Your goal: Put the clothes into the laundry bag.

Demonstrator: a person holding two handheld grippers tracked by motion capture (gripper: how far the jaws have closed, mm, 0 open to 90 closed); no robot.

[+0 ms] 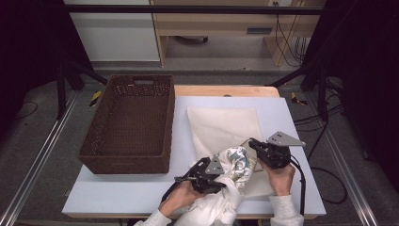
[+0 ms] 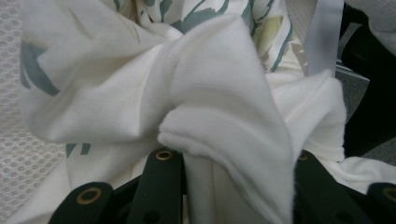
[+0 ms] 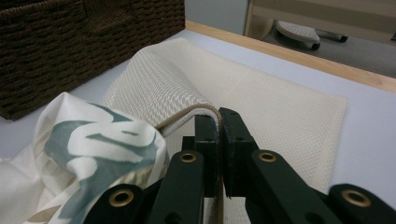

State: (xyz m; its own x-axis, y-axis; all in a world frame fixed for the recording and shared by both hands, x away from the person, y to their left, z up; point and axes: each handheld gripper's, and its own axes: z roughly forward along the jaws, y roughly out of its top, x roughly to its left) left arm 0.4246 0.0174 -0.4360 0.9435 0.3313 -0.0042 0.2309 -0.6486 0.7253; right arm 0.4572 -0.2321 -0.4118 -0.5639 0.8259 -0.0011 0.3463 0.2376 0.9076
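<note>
Right gripper [image 3: 219, 140] is clenched on the lifted edge of the cream mesh bag [image 1: 226, 123], holding its mouth up, while the left gripper [image 1: 207, 175] has its jaws around a thick bunch of the white leaf-print garment [image 2: 210, 93] and is grasping it right at the bag's opening, low on the table at about six o'clock. Here's the worry: that pinch on the bag edge is thin (just a hem between the pads), so any tug from the cloth going in could pull it free and let the mouth drop flat. The garment is bulky too, with loose folds hanging off the near edge of the table [image 1: 291, 141], and those could drag or snag. Room is decent: bare tabletop toward twelve o'clock past the bag, the wicker basket [image 1: 129, 125] well apart at ten o'clock, but the right edge sits close at three.
</note>
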